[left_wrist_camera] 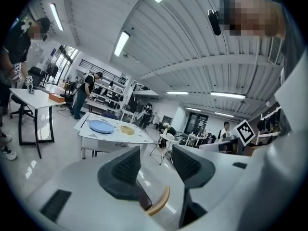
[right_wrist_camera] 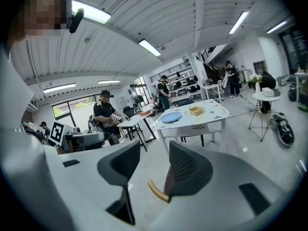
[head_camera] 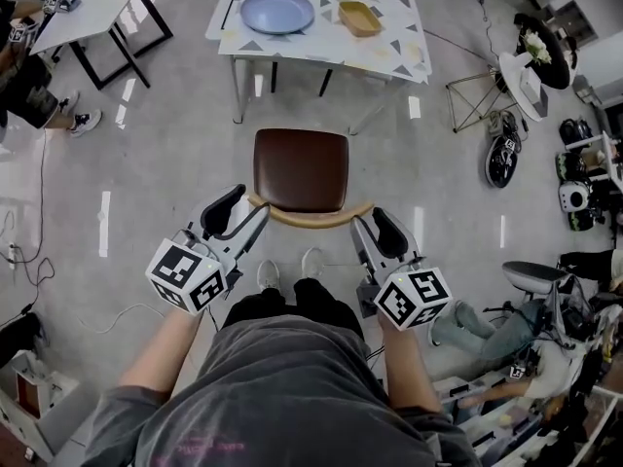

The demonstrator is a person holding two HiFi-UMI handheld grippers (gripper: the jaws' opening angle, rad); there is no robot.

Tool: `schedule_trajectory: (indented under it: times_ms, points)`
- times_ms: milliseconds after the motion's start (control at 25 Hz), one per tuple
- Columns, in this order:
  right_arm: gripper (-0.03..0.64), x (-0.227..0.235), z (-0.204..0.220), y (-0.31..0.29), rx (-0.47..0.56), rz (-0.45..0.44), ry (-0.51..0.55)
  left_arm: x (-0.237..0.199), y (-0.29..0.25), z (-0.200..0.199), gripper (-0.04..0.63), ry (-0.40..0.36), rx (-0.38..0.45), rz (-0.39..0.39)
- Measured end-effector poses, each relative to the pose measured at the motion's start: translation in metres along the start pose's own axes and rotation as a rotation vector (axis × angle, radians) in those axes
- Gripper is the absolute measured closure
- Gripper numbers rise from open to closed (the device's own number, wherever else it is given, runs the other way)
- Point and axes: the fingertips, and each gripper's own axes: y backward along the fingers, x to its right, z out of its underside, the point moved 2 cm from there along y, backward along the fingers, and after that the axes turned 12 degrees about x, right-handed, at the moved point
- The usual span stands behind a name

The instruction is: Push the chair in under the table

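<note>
While the chair (head_camera: 301, 168) stands on open floor just short of the table (head_camera: 389, 52), its curved wooden backrest (head_camera: 311, 219) faces the person. The left gripper (head_camera: 243, 212) sits at the backrest's left end and the right gripper (head_camera: 375, 227) at its right end. Both have their jaws apart, a backrest tip low in each gap, with no pad pressing on it. A blue plate (head_camera: 277, 12) and a yellow bowl (head_camera: 359, 17) lie on the table.
</note>
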Motion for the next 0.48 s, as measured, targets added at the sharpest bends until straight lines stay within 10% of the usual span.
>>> schedule_trajectory:
  times_ms: [480]
  points:
    - [0.443, 0.077, 0.044, -0.050, -0.118, 0.032, -0.041, -0.040, -0.042, 0.050, 0.387, 0.013, -0.119, -0.106]
